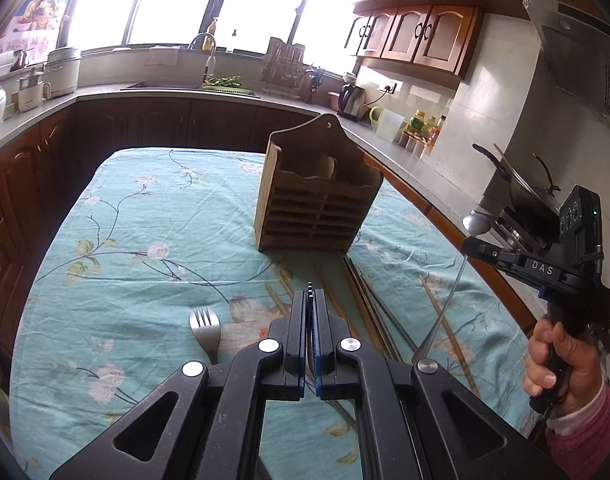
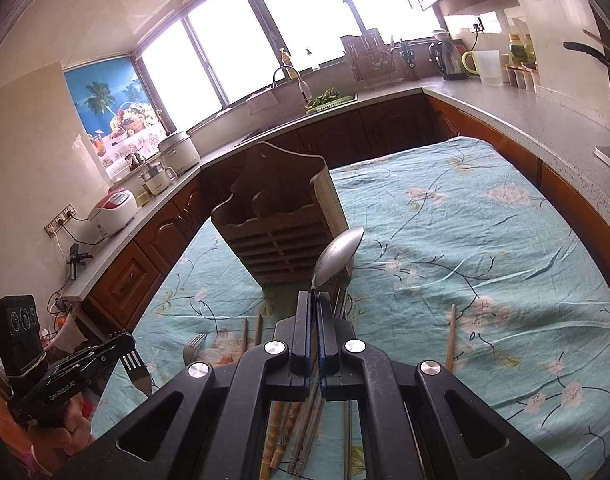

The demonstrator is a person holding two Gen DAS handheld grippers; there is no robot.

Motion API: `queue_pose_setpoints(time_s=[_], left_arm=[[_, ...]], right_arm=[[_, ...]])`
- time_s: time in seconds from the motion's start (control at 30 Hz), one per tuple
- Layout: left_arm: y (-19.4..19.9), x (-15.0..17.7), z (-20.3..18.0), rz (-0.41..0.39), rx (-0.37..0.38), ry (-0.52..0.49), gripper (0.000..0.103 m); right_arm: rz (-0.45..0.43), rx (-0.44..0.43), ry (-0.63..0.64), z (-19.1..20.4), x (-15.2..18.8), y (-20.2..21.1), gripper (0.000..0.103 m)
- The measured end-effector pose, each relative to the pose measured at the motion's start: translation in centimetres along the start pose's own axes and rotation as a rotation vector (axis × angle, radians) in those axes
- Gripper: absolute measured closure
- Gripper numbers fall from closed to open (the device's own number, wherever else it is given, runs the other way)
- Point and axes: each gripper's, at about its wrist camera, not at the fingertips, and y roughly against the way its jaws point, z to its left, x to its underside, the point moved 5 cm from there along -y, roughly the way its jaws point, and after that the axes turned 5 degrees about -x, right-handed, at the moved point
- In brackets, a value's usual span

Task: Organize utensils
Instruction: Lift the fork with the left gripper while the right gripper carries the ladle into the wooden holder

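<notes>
Right tongs point(image 2: 313, 300) pinch a spoon point(image 2: 339, 254) above the tabletop point(image 1: 145, 216), before the wooden utensil holder point(image 1: 317, 196). Left tongs point(image 1: 311, 292) are pressed together, empty, over chopsticks point(image 1: 369, 304); a fork point(image 1: 205, 328) lies alongside.

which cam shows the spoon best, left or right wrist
The right wrist view: the spoon bowl sits large just past the right gripper, which is shut on its neck. The left wrist view shows the whole spoon but small at the frame's right edge, thin handle hanging below the gripper.
</notes>
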Motion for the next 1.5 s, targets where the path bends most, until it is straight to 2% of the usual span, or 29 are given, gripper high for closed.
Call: queue_pose_setpoints(time_s=[0.23,0.47,0.67,0.9,1.07,1.27,1.5], left_arm=[[0.6,-2.4,0.5,-0.066,-0.025,0.001,0.103],[0.7,-6.9,0.7,-0.160,-0.061,-0.010,0.103],[-0.3,-11.5,0.4,-0.264,-0.129,-0.030,0.103],[-4.1,-15.3,-0.9,-0.378,-0.234,-0.058,0.103],[-9.2,-15.0,-2.4,-0.404,-0.309,-0.092,0.103],[-15.6,-12.3,-3.9,-0.352,-0.348,-0.098,0.103],[-18.2,-10.5,-4.7,-0.317,-0.348,-0.106,0.102]], right_arm=[[-0.062,-0.001,0.019,0.3,-2.1,-0.1,0.101],[-0.152,0.002,0.049,1.1,-5.8,-0.5,0.101],[-0.258,0.018,0.098,2.1,-10.0,-1.3,0.101],[-0.374,0.050,0.143,2.7,-14.3,-3.1,0.101],[-0.372,0.073,0.158,2.0,-15.6,-6.1,0.101],[-0.306,0.105,0.172,0.5,-14.0,-10.3,0.101],[-0.253,0.119,0.201,-0.2,-11.9,-13.0,0.101]])
